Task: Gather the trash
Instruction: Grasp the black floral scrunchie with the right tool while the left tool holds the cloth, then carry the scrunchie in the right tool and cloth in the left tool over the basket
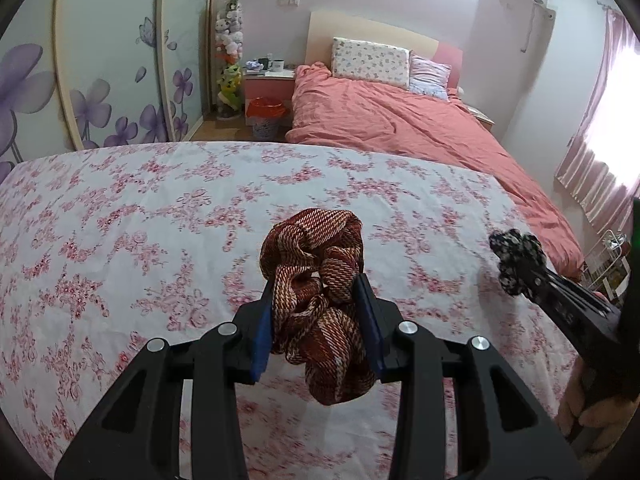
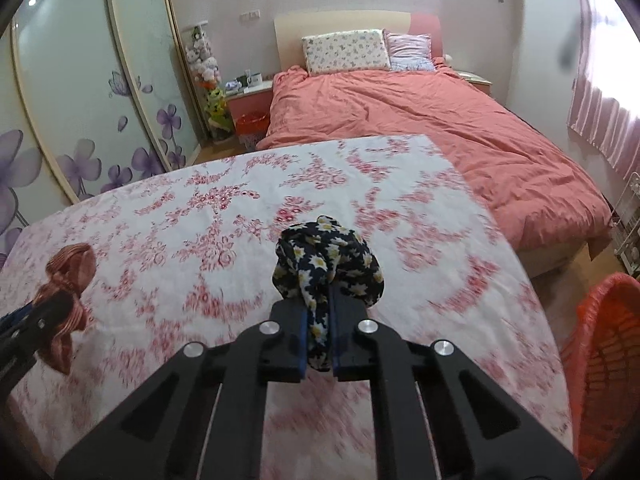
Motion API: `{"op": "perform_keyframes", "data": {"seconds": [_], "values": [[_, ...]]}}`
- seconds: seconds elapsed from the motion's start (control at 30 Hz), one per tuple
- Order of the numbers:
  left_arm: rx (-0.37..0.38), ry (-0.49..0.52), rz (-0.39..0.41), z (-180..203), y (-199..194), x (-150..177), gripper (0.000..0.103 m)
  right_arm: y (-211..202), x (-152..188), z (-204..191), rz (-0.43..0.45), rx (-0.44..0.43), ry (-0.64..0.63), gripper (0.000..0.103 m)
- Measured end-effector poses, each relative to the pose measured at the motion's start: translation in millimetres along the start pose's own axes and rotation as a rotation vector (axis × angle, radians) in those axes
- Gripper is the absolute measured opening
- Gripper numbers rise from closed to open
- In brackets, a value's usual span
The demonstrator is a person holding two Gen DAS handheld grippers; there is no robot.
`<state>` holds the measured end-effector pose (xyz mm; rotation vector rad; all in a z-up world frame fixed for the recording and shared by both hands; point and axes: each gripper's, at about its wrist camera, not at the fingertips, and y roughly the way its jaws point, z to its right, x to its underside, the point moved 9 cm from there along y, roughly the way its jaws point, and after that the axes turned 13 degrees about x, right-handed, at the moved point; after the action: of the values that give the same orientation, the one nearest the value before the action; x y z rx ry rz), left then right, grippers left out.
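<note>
Right tool (image 2: 318, 332) pinches a floral scrunchie (image 2: 328, 264) near orange-lined basket (image 2: 600, 344).

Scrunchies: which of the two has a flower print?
The dark navy scrunchie with white daisies, clamped in the right gripper. The one in the left gripper is rust-brown with woven stripes.
</note>
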<state>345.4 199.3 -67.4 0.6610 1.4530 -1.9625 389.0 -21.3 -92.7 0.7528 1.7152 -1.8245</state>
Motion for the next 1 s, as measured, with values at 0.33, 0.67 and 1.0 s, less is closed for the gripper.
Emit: {"op": "perform_keyframes", "data": {"seconds": [0.33,0.67,1.0], "values": [[0.053,0.045,0.017,48.5,-16.1,5.1,0.038,-65.7,15.8,45.7,0.108,0.038,0.024,0.009],[0.121,0.098,0.03,97.5,-31.2,15.5,0.038,-121.8,26.2,92.1,0.209,0.036,0.114,0.009],[0.216,0.168,0.035,154.1,-48.1,27.6,0.038,-170.9,39.1,139.8,0.306,0.063,0.199,0.009]]}}
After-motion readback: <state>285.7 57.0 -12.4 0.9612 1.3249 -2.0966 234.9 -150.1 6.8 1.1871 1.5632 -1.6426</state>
